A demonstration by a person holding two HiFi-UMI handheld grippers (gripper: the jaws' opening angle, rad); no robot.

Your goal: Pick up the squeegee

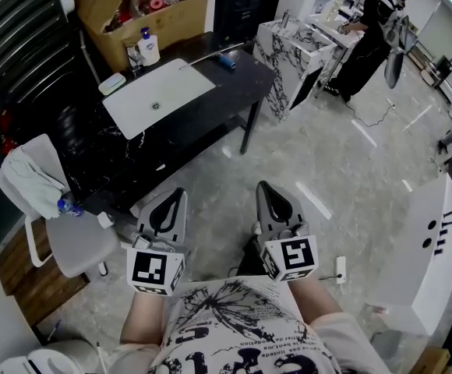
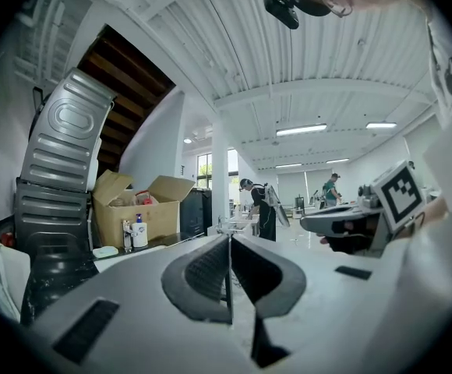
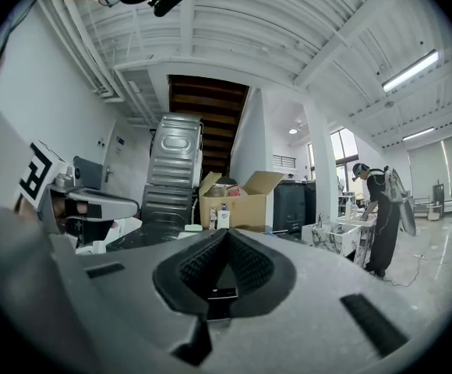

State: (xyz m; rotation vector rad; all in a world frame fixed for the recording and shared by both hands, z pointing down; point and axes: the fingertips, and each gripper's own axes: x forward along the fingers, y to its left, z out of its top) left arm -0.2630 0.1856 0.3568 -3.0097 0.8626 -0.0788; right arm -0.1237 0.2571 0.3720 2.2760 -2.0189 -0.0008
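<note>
Two grey, grainy plastic grippers held level over a glossy, grey-veined stone floor. Left gripper (image 1: 179, 196) with its dark ribbed pads (image 2: 207, 271) pressed together into a thin seam, nothing between them. Right gripper (image 1: 264, 187) likewise closed and empty, ribbed faces meeting at the tip above a teardrop hollow. Far ahead and to the left, a black table (image 1: 245, 92) with a shiny top. At its far right end the squeegee (image 1: 226, 62), a short blue handle against a long thin silvery bar, well apart from both grippers. Also on the table, a flat white rectangular slab (image 1: 160, 96) with one small dark hole, a small pale rounded oblong (image 1: 112, 83), and a white bottle (image 1: 149, 50) with a blue cap. Behind these, an open cardboard box (image 1: 175, 14), flaps up, with red and pink items inside, too jumbled to name. Far left, ribbed grey metal panels (image 1: 12, 22), cut off by the frame edge. Near left, a white chair (image 1: 74, 244) with a pale crumpled cloth (image 1: 30, 179) over its back and a small clear bottle (image 1: 68, 206) with a blue cap just beside the cloth. Far right, a white counter (image 1: 288, 45) veined in black, and a person (image 1: 366, 33) in dark clothes bent over another counter. Near right, a smooth white curved panel (image 1: 432, 248), partly out of frame.
</note>
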